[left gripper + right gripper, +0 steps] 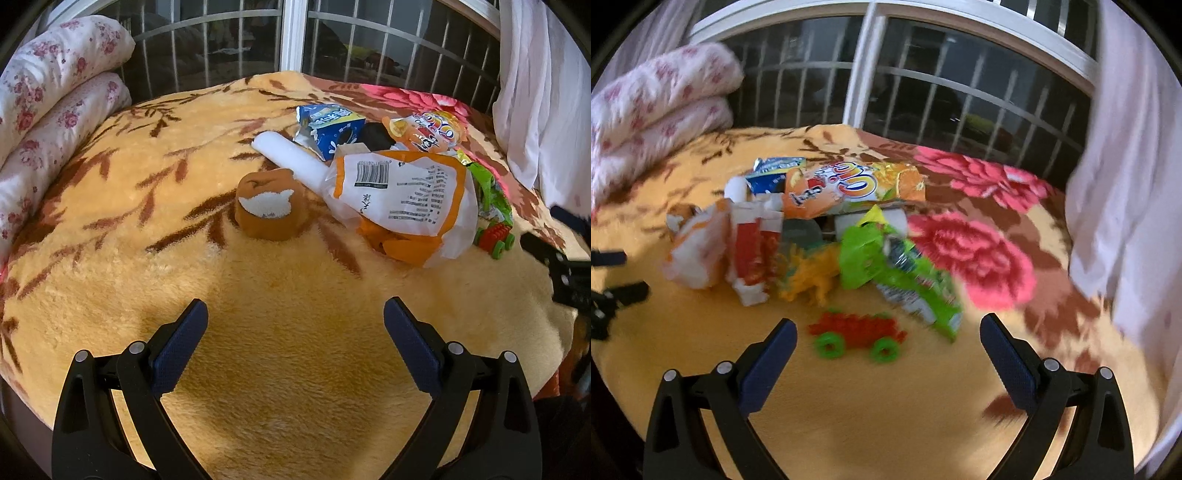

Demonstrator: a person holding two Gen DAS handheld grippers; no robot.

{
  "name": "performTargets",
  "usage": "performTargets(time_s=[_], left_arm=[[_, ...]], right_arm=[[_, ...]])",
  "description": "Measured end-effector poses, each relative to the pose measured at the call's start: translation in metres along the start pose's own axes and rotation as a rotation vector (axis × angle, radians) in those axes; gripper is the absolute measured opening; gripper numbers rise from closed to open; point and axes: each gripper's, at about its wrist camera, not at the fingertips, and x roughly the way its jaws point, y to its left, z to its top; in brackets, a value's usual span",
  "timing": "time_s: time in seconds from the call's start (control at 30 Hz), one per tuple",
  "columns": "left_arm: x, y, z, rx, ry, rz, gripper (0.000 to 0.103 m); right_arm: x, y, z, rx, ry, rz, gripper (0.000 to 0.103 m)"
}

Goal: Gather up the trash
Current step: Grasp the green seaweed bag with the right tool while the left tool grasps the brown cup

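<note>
A heap of wrappers lies on the bed's yellow blanket (288,350). In the left wrist view I see an orange-and-white bag (402,195), a blue carton (332,129), an orange snack bag (428,131), a green wrapper (491,192) and a white roll (291,158). My left gripper (295,321) hovers open, short of the heap, nothing between its fingers. In the blurred right wrist view my right gripper (888,336) is open just before a red toy car (857,334), with the green wrapper (916,284), orange snack bag (849,188) and orange-and-white bag (698,251) beyond.
A brown rolled sock (267,208) and the red toy car (495,236) lie beside the heap. Floral quilts (48,110) are stacked at the left. A barred window (291,37) runs behind the bed, and a white curtain (543,92) hangs at the right.
</note>
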Motion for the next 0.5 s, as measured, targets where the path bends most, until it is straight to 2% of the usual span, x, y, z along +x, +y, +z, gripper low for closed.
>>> performTargets(time_s=[0.1,0.23,0.4,0.5], left_arm=[[0.0,-0.002,0.0,0.011,-0.004,0.008,0.093],[0.001,-0.002,0.001,0.013,0.003,0.006,0.094],[0.004,-0.002,0.002,0.019,0.011,0.02,0.093],[0.005,-0.002,0.003,0.018,0.009,0.023,0.093]], right_arm=[[0.017,-0.016,0.009,-0.063,0.03,0.044,0.098],[0.045,-0.035,0.026,-0.085,0.066,0.163,0.098],[0.088,-0.043,0.036,-0.193,0.134,0.228,0.098],[0.111,-0.045,0.04,-0.202,0.176,0.267,0.096]])
